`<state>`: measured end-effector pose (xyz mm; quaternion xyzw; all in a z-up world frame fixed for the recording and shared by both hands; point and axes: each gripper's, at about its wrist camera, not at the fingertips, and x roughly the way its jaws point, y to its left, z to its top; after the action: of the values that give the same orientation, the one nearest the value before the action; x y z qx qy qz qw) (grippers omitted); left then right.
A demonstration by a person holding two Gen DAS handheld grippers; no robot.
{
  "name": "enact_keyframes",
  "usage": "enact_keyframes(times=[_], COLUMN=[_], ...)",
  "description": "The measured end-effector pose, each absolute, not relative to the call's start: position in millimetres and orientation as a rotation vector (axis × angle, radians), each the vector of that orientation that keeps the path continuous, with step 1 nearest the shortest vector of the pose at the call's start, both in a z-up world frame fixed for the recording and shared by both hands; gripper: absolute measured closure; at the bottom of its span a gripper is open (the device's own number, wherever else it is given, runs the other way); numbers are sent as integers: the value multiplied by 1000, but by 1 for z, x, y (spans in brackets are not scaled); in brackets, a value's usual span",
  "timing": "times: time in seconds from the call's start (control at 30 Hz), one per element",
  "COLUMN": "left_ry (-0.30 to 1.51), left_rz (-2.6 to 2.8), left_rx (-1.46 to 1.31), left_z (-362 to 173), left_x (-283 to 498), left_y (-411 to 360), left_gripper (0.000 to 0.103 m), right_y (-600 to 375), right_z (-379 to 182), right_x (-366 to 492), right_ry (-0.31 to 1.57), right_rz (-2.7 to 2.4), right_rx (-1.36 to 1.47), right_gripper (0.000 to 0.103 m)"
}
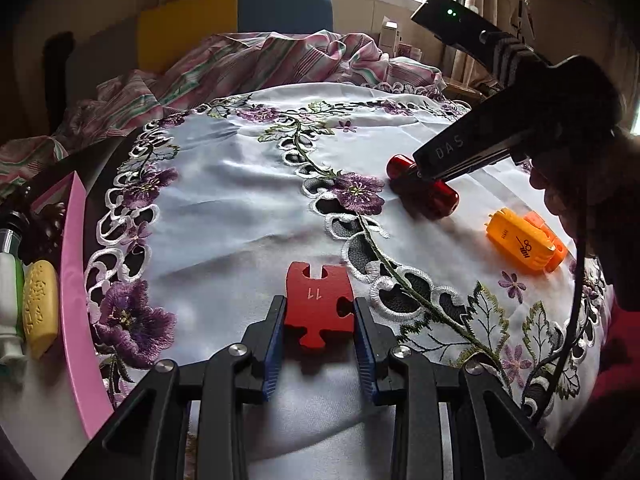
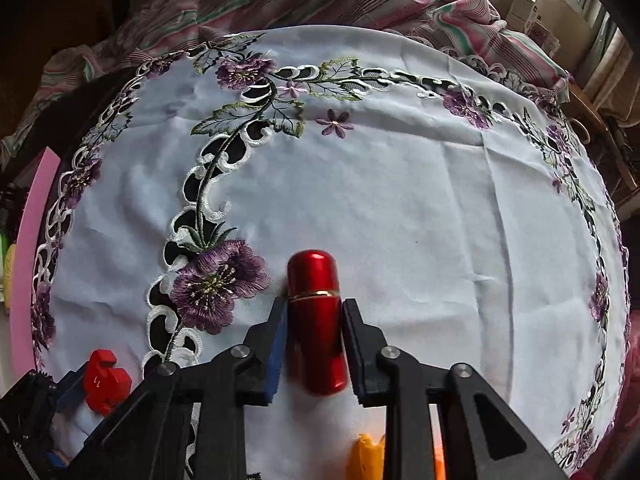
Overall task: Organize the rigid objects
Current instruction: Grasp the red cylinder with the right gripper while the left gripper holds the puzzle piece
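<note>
Grippers both loaded, one item each. Left gripper has its blue pads pinching a red puzzle piece marked 11, held by its side edges just over the white embroidered tablecloth; in the right wrist view the same piece shows low at left. Right gripper points steeply down w/ pads closed on the lower body of a red metallic capsule, just below its gold band, rounded cap end sticking out ahead of the fingers; from the left wrist view it lies on the cloth mid-right, next to a purple embroidered flower. Handling, as a judgement: capsule looks like hard, glossy metal, prob light but slippery, round so it can roll or twist out; a grip across the middle of the barrel, near the band, seems safest vs the domed ends. Puzzle piece looks stiff, flat, matte, light; edge grip should hold fine, though the notches give less pad contact. Orange plastic gadget sits on the cloth near the person's hand, not yet picked up. Pink tray at the left edge holds a yellow embossed block and a white bottle; likely the drop-off spot, but can't be sure.
</note>
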<state>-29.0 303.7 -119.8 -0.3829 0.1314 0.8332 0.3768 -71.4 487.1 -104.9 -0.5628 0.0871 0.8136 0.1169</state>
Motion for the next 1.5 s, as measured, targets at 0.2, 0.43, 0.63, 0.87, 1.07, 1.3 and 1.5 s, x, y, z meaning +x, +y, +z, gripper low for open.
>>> enact_keyframes(times=[0.2, 0.43, 0.63, 0.87, 1.07, 1.3, 1.5], left_ry=[332, 332, 332, 341, 360, 335, 321], left_rz=[2134, 2137, 2140, 2146, 2152, 2153, 2159], left_rx=[-969, -967, -969, -973, -976, -1012, -971], left_z=[-120, -120, -119, -118, -117, -111, -94], left_x=[-29, -29, -29, -28, -25, -24, -14], left_y=[303, 303, 302, 303, 305, 301, 294], left_gripper=[70, 70, 70, 71, 71, 71, 71], right_y=[453, 435, 442, 441, 439, 439, 438], right_z=[-96, -111, -114, -114, -114, -114, -113], right_x=[-47, -44, -45, -44, -44, -45, -45], right_ry=[318, 318, 372, 332, 310, 303, 287], right_rz=[2465, 2494, 2512, 2534, 2544, 2553, 2560], right_rx=[-1659, -1719, -1712, -1713, -1718, -1713, -1710], right_gripper=[77, 77, 76, 77, 77, 77, 77])
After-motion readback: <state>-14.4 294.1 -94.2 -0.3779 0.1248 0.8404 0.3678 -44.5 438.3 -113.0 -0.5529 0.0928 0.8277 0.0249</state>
